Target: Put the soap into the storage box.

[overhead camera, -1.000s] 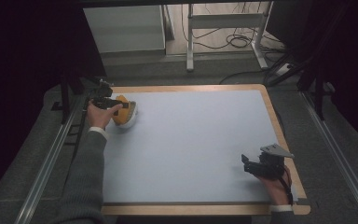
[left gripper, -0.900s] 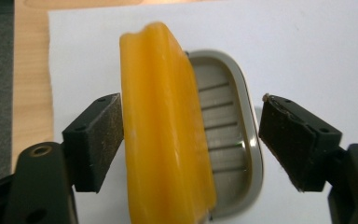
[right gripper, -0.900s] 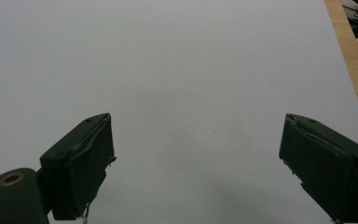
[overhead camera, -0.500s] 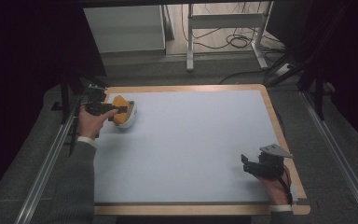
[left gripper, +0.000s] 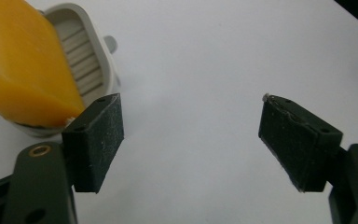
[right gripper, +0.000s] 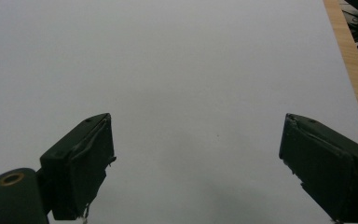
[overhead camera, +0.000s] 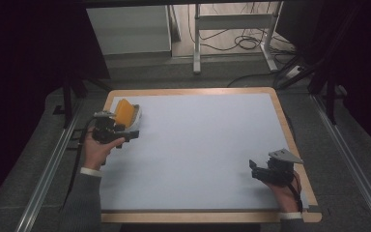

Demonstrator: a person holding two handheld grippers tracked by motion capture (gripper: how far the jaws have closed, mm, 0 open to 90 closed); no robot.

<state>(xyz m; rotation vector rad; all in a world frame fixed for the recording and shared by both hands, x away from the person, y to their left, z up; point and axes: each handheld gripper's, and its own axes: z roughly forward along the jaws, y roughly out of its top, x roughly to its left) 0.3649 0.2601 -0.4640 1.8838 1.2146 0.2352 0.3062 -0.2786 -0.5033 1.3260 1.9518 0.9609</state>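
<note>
Right, the landmark is the white table mat with a wooden border point(overhead camera: 193, 145). The orange wedge-shaped block point(overhead camera: 123, 111) sits tilted in a small white ribbed plastic dish point(overhead camera: 134, 121) at the mat's far-left corner. The left gripper point(overhead camera: 125, 135) is just beside the dish on its near side. In the left gripper view its jaws stand wide apart; they have just been closing a little from their widest, and only bare mat lies between them. The left gripper point(left gripper: 191, 135) has the orange block point(left gripper: 23, 70) and the dish point(left gripper: 91, 56) up by its left-hand pad point(left gripper: 95, 140), outside the gap; I cannot tell whether the pad touches either. The right gripper point(overhead camera: 256, 170) is at the mat's near-right corner, close to the wooden edge, well apart from the dish. In the right gripper view the right gripper point(right gripper: 196, 163) is also spread wide, holding nothing, over bare mat.
</note>
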